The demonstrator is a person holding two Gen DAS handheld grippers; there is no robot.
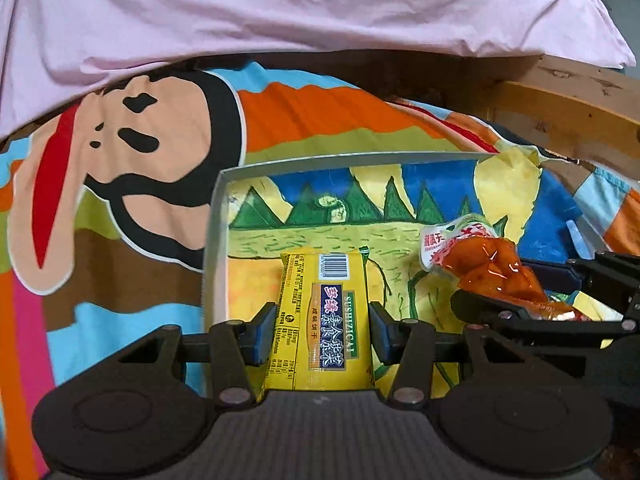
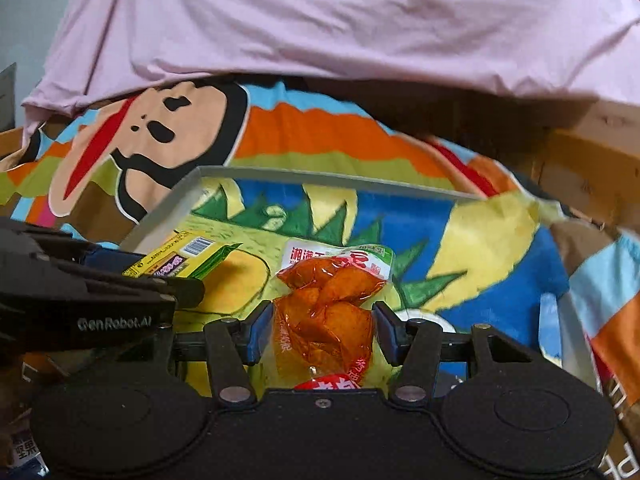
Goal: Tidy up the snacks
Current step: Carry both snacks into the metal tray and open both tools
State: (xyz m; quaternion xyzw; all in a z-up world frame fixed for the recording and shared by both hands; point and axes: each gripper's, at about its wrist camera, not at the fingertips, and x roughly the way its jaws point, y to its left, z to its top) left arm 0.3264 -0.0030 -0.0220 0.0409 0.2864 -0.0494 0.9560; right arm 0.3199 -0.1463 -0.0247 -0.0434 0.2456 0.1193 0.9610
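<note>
Left gripper, pads pressed on a flat yellow biscuit packet with blue label and barcode. Right gripper, pads clamped on a clear pouch of orange-red snack pieces. Both packets are held side by side over a shallow grey-rimmed tray with a painted landscape floor, resting on a cartoon-print cloth.

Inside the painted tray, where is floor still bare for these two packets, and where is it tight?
Bare floor runs along the tray far rim and left wall, ahead of the yellow packet in the left tool. The near right is crowded: the right tool holds the orange packet there, close beside the left.
</note>
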